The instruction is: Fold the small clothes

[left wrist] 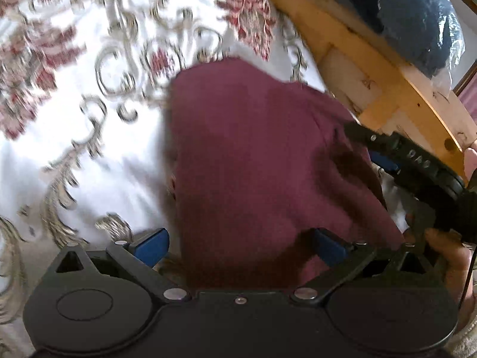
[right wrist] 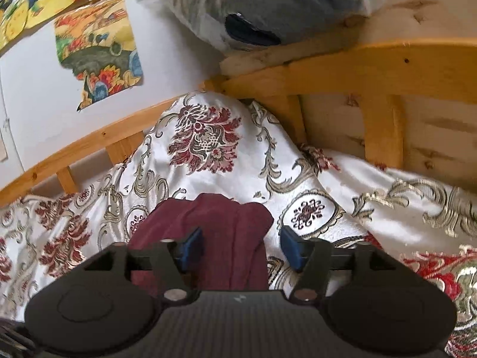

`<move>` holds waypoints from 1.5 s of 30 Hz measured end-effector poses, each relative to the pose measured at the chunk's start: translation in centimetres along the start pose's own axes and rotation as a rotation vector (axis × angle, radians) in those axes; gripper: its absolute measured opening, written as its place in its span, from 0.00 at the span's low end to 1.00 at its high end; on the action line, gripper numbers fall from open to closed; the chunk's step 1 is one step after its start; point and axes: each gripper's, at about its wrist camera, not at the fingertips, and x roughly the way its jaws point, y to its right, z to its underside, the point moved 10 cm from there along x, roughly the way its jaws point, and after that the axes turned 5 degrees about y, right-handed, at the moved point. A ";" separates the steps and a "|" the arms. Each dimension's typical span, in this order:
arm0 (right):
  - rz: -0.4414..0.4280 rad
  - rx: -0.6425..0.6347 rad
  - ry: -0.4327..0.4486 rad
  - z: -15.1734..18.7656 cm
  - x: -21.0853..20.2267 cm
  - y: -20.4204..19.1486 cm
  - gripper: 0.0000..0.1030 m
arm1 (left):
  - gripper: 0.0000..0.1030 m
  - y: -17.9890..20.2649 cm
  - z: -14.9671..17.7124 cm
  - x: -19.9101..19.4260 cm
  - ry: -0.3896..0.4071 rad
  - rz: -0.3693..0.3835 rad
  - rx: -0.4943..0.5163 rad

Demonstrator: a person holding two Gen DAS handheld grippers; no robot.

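A maroon garment [left wrist: 262, 161] lies on a white bedspread with red and gold floral patterns [left wrist: 89, 89]. My left gripper [left wrist: 238, 247] is open, its blue pads wide apart just above the garment's near edge. The other gripper [left wrist: 417, 164] shows at the garment's right side in this view. In the right wrist view the maroon garment [right wrist: 220, 232] is bunched between and beyond my right gripper [right wrist: 241, 247], which is open. The cloth runs between the two blue pads and is not pinched.
A wooden bed frame [right wrist: 328, 68] with rails runs along the far side and the right. A plastic-wrapped dark blue bundle [right wrist: 268, 3] rests on its ledge, also seen in the left wrist view [left wrist: 411, 21]. Colourful pictures [right wrist: 98, 50] hang on the white wall.
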 end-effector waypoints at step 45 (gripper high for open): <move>-0.107 0.037 -0.083 1.2 0.7 -0.6 0.61 | 1.00 -0.8 0.9 0.5 -0.012 0.035 -0.035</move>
